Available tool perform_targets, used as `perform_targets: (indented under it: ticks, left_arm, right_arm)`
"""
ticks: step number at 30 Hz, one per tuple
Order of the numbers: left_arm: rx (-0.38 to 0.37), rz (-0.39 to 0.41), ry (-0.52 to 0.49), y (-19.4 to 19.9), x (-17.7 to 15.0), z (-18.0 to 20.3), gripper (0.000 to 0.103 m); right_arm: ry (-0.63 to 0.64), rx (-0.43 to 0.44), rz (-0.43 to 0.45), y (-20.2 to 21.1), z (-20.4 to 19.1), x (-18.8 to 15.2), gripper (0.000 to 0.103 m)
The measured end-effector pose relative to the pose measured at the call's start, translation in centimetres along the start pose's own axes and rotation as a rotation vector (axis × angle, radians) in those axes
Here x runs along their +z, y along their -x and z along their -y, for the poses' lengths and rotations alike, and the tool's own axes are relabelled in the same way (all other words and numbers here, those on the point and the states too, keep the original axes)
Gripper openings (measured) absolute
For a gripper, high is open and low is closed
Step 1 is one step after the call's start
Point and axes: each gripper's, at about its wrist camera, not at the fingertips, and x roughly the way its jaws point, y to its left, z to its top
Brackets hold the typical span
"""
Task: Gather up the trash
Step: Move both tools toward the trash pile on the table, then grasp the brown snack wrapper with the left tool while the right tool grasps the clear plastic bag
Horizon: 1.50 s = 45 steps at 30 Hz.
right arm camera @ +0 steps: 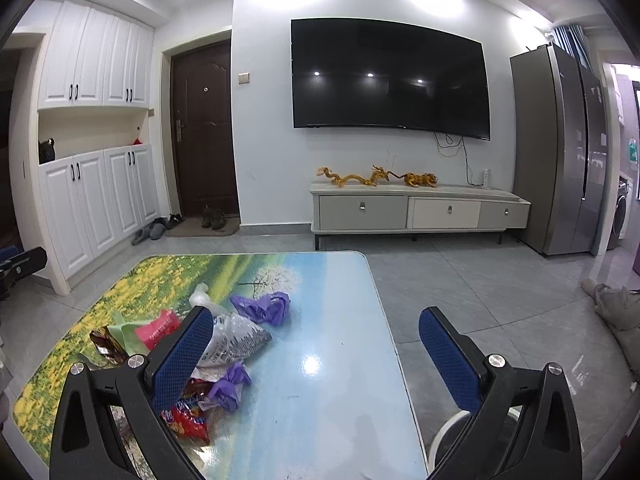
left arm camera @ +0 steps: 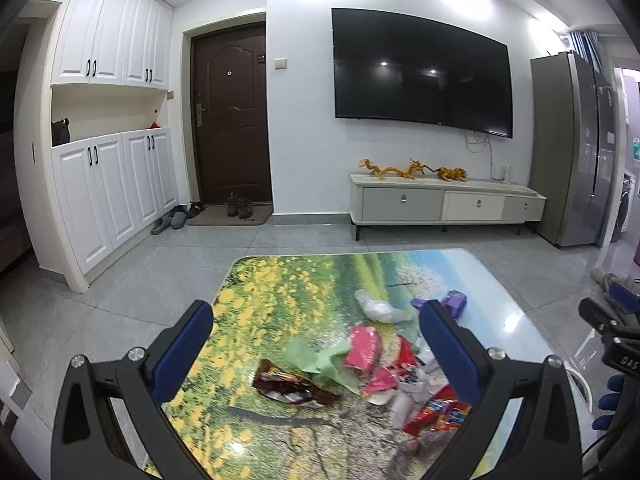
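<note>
A pile of trash lies on the landscape-printed table (left arm camera: 256,300): a brown wrapper (left arm camera: 294,388), green paper (left arm camera: 324,360), a pink packet (left arm camera: 362,346), a clear plastic bag (left arm camera: 380,308), a purple bag (left arm camera: 454,302) and a red snack packet (left arm camera: 438,416). My left gripper (left arm camera: 316,312) hovers open above the pile, holding nothing. My right gripper (right arm camera: 316,314) is open over the table's bare blue right part (right arm camera: 320,360). To its left lie the purple bag (right arm camera: 266,306), a clear printed bag (right arm camera: 236,340), a purple crumple (right arm camera: 230,384) and the red packet (right arm camera: 188,420).
A white round rim (right arm camera: 452,432) shows on the floor below the table's right edge. Beyond the table are grey floor tiles, a TV stand (right arm camera: 420,210), a fridge (right arm camera: 560,152), white cabinets (left arm camera: 112,192) and a door with shoes (left arm camera: 240,206). A blue-gloved hand (left arm camera: 610,396) holds the right gripper.
</note>
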Motion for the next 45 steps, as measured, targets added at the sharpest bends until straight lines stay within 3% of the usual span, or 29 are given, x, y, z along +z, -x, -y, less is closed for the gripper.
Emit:
perform_targets:
  ticks: [9,17,25,32,38,41,45]
  left_arm:
    - [0.021,-0.008,0.043,-1.8,2.2,-4.1,0.103]
    - [0.074,-0.078,0.08,-4.7,1.4,-7.3,0.103]
    - [0.006,-0.22,0.044,-8.0,-1.6,-8.0,0.103]
    - [-0.043,-0.415,0.126,-13.3,-5.4,-8.0,0.103]
    - [-0.024,-0.502,0.166,-16.7,-7.1,-7.5,0.1]
    - [-0.02,-0.534,0.165,-17.6,-7.7,-7.2,0.092]
    - [-0.029,-0.588,0.181,-18.4,-8.9,-7.2,0.069]
  right_arm:
    - [-0.014,0.042,-0.018,-1.1,0.7,1.5,0.103]
    - [0.05,0.044,-0.108,-4.6,0.6,1.5,0.103]
    - [0.064,0.124,-0.214,-9.0,-1.0,0.6,0.103]
    - [0.089,0.197,-0.317,-12.7,-3.1,-0.5,0.103]
    - [0.103,0.28,-0.393,-16.2,-5.5,-1.1,0.102]
    - [0.103,0.315,-0.436,-18.3,-6.5,-1.7,0.091]
    - [0.111,0.328,-0.495,-20.2,-7.3,-2.8,0.069]
